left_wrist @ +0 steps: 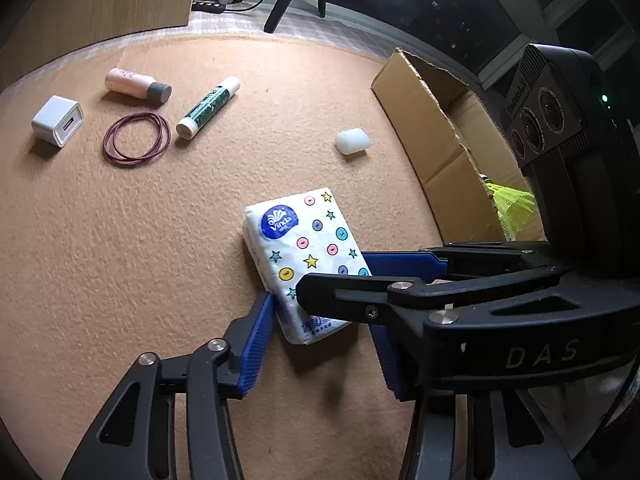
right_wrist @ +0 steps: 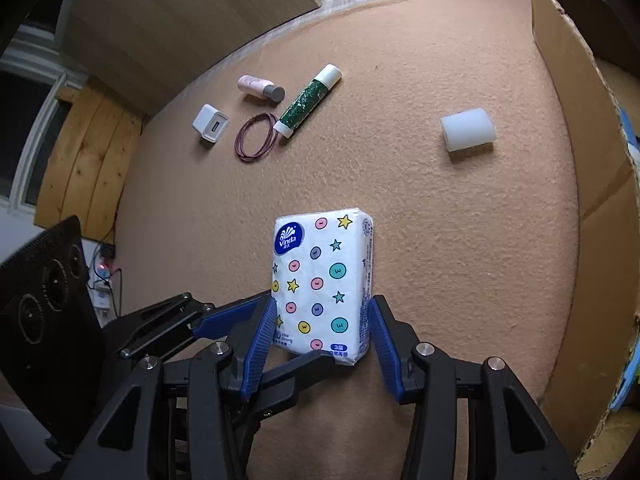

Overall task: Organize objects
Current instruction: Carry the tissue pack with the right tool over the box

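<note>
One mat point(left_wrist: 120, 260), orange, under everything. One box point(left_wrist: 420, 112), open, at the mat's right edge. Two grippers noted. One tissue pack point(left_wrist: 304, 240), lying near mid-mat, near end between both tools.

Right gripper point(right_wrist: 322, 312): blue pads pressed on the pack's two long sides, pinching it. Left gripper point(left_wrist: 320, 316): one pad against the pack's side, other pad hidden behind the right tool; cannot tell whether clamped or spread.

One glue stick point(left_wrist: 206, 106), one pink bottle point(left_wrist: 132, 84), one white charger point(left_wrist: 56, 120), one bunch of purple bands point(left_wrist: 136, 140), loop count unclear; all clustered at far left, well apart from the pack. One white block point(left_wrist: 352, 142), alone near the box.

Left view only: yellow mesh item point(left_wrist: 512, 204) inside the box. Right view only: both pads seated on the pack.
</note>
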`<state>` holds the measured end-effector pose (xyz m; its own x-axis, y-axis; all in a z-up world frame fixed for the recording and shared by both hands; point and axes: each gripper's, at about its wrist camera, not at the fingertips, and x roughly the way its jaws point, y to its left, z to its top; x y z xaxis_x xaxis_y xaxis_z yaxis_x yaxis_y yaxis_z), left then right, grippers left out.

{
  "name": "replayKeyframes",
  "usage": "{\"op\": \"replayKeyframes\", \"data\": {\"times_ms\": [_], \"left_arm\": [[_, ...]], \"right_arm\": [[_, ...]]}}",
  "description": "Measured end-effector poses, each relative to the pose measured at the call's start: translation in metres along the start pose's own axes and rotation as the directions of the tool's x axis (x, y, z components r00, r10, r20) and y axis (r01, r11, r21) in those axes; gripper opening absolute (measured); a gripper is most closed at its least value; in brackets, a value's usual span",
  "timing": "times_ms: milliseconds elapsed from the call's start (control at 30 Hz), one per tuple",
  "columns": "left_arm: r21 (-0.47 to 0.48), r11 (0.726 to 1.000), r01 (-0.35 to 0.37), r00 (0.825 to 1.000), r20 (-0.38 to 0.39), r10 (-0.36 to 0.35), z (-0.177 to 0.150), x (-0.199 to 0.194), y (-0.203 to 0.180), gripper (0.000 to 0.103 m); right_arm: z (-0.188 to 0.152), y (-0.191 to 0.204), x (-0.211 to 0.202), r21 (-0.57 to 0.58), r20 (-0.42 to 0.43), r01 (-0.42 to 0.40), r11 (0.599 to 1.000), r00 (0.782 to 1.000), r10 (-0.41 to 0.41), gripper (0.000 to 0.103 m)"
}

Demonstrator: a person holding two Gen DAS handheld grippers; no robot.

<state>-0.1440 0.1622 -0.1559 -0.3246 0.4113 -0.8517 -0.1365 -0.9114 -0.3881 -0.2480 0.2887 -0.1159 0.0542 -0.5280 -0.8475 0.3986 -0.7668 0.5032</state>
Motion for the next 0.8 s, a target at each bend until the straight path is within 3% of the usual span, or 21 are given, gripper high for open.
{"op": "replayKeyframes", "data": {"times_ms": [433, 800], "left_arm": [[0.062, 0.998, 0.011, 0.998, 0.054, -0.014, 0.011, -0.017, -0.037, 0.048], [0.172, 0.984, 0.036, 0.993, 0.106, -0.055, 0.046, -0.018, -0.102, 0.048]], "right_arm": [[-0.01, -0.003, -0.048, -0.009, 0.11, 0.02, 1.0, 0.994, -0.018, 0.044], [-0.005, -0.034, -0.114, 0.029, 0.242, 0.07, 0.997, 0.967, -0.075, 0.044]]}}
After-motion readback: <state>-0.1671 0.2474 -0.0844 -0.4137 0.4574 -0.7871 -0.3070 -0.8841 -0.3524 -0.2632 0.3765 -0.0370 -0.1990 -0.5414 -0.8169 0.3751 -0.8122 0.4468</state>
